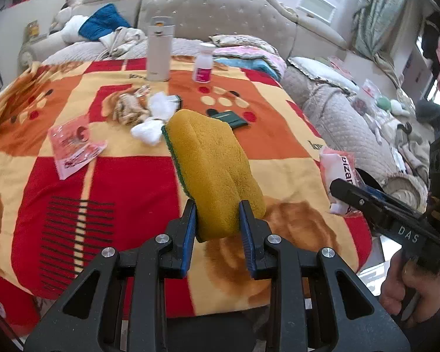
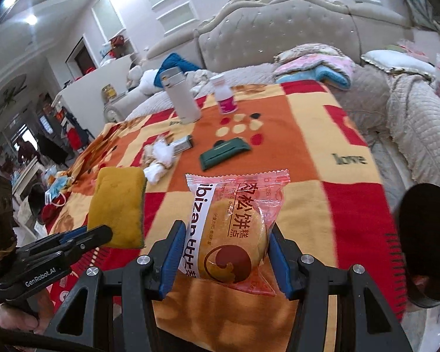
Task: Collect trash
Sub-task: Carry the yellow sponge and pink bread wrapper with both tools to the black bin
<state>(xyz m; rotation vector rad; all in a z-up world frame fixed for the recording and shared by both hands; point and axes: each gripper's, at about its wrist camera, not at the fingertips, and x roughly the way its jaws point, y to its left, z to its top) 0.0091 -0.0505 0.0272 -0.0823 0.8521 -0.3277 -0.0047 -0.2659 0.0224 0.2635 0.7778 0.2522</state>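
Observation:
My left gripper [image 1: 218, 205] is shut on a yellow sponge with a green edge [image 1: 211, 158], which it holds above the patterned blanket [image 1: 132, 182]. The same sponge [image 2: 117, 205] shows at the left of the right wrist view. My right gripper [image 2: 223, 233] is shut on a wrapped pastry in a pink and white packet [image 2: 231, 231], lifted off the blanket [image 2: 308, 158]. That packet [image 1: 337, 173] appears at the right edge of the left wrist view. On the blanket lie a pink wrapper [image 1: 73, 146], crumpled white tissue [image 1: 152, 123] and a brownish crumpled wrapper [image 1: 129, 108].
A white thermos [image 1: 159, 50] and a small pink-labelled bottle [image 1: 203, 63] stand at the blanket's far end. A dark green wallet [image 1: 230, 118] lies mid-blanket. A black round object [image 2: 428, 243] sits at the right edge. Sofas with cushions and clothes surround the table.

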